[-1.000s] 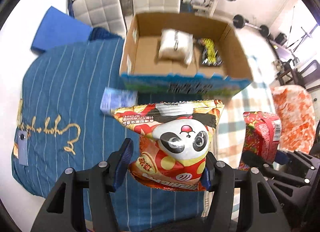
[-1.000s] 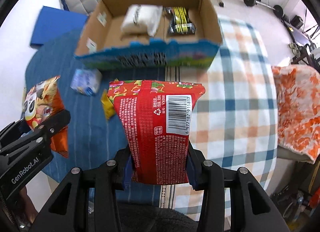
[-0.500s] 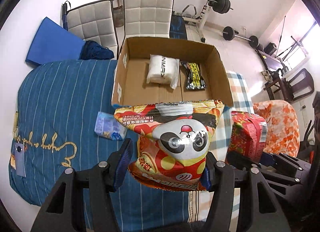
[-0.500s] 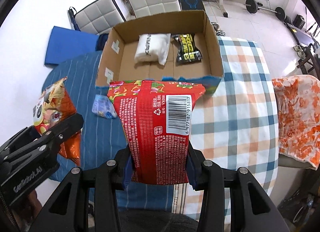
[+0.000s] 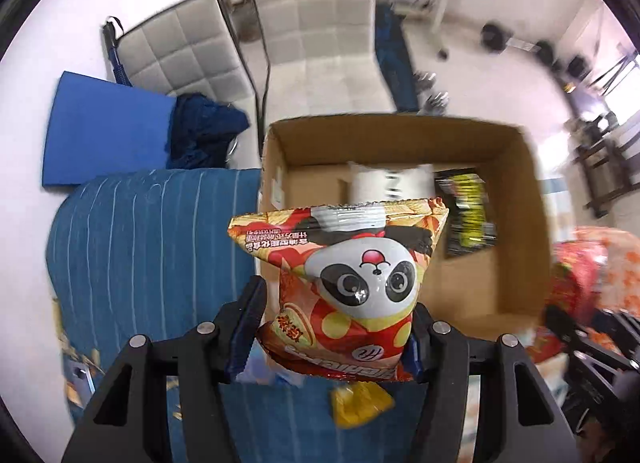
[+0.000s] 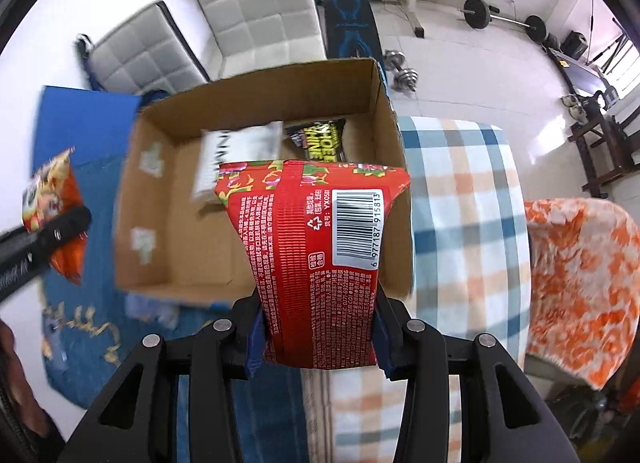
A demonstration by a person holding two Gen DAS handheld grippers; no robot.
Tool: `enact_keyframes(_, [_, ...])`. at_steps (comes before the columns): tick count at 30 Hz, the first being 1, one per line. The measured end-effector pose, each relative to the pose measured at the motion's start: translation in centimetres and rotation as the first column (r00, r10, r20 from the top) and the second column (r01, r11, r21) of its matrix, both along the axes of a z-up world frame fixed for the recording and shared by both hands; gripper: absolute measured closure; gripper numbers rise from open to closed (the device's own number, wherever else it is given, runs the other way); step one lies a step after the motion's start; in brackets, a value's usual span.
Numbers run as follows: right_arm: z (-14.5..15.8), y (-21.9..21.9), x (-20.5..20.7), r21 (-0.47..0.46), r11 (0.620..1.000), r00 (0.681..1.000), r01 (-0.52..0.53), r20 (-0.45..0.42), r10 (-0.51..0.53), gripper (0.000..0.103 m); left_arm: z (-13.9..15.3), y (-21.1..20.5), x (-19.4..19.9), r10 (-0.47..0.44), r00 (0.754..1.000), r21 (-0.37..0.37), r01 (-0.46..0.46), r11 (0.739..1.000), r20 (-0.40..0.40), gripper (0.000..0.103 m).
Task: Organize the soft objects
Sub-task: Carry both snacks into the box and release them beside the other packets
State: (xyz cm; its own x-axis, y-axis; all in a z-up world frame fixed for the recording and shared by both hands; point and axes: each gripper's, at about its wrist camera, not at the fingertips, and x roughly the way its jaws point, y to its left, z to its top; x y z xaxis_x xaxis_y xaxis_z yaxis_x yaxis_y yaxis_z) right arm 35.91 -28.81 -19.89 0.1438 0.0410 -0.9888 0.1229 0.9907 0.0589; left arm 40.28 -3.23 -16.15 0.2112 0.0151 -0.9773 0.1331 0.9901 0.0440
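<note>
Bright daylight, motion blur, fisheye-warped dark edges.

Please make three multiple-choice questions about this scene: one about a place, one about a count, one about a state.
1. Where does the white pack lie?
A. in the cardboard box
B. on a chair
C. on the floor

2. How many packs lie inside the box?
A. none
B. two
C. five

3. What does the right gripper do?
A. hangs open
B. clamps the red snack bag
C. grips a towel

Answers: 1 A, box walls surround it. 2 B, the white pack and the black-and-yellow pack. 3 B, both fingers press its sides.
</note>
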Motion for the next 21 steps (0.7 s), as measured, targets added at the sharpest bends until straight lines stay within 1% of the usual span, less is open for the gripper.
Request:
enact_keyframes(1, [-1.0, -0.1, 1.0, -0.01, 1.0, 1.0, 0.004, -0.017, -0.004, 0.057, -1.0, 0.0, 1.0, -0.001, 1.0, 0.016, 0.001, 1.0, -0.016, 0.046])
enact_keyframes(3, [-2.7, 0.0, 2.5, -0.025, 1.0, 0.999, 0.003, -0.051, -0.004, 0.057, -3.8, -0.2, 3.3, -0.013, 0.999, 0.094, 0.016, 0.995, -0.034, 0.046])
enact_keyframes(6, [-5.9, 0.2, 4.3, -0.066, 0.998, 0.996, 0.008, -0.093, -0.014, 0.057, -8.1, -0.8, 6.0, -0.04, 0.997, 0.242, 0.053, 0.969, -0.06, 0.046])
enact_keyframes(8, [-7.8, 0.4, 4.9, -0.078, 0.997, 0.993, 0.014, -0.119, -0.024, 0.057, -10.2, -1.2, 7.0, -0.041, 0.995, 0.267, 0.063, 0.961, -0.089, 0.046])
enact_keyframes(9, [-8.5, 0.5, 5.2, -0.081, 0.997, 0.991, 0.012, -0.131, -0.022, 0.057, -10.8, -1.3, 7.4, -0.043, 0.994, 0.273, 0.069, 0.959, -0.099, 0.046])
enact_keyframes(10, [-9.3, 0.5, 5.4, -0.084, 0.996, 0.989, 0.015, -0.145, -0.027, 0.057, -11.5, -1.9, 7.9, -0.052, 0.994, 0.33, 0.08, 0.941, -0.092, 0.045])
enact_keyframes(12, [-10.8, 0.7, 6.0, -0.09, 0.996, 0.986, 0.013, -0.167, -0.028, 0.057, -12.4, -2.9, 8.4, -0.086, 0.993, 0.401, 0.112, 0.909, -0.083, 0.045])
enact_keyframes(14, [-12.3, 0.9, 6.5, -0.081, 0.997, 0.981, 0.013, -0.192, -0.029, 0.057, -13.4, -3.2, 8.8, -0.089, 0.991, 0.438, 0.123, 0.891, -0.099, 0.045])
enact_keyframes(17, [-14.0, 1.3, 6.9, -0.079, 0.997, 0.976, 0.011, -0.218, -0.028, 0.057, -13.8, -3.2, 9.0, -0.089, 0.991, 0.46, 0.127, 0.879, -0.103, 0.044])
enact_keyframes(19, [-14.8, 1.6, 7.0, -0.08, 0.997, 0.974, 0.0, -0.227, -0.018, 0.057, -13.7, -3.5, 8.8, -0.088, 0.991, 0.461, 0.126, 0.878, -0.102, 0.044])
enact_keyframes(21, [-15.3, 1.8, 7.0, -0.088, 0.996, 0.973, -0.01, -0.231, -0.011, 0.057, -13.1, -3.4, 8.5, -0.082, 0.993, 0.441, 0.11, 0.891, -0.083, 0.044])
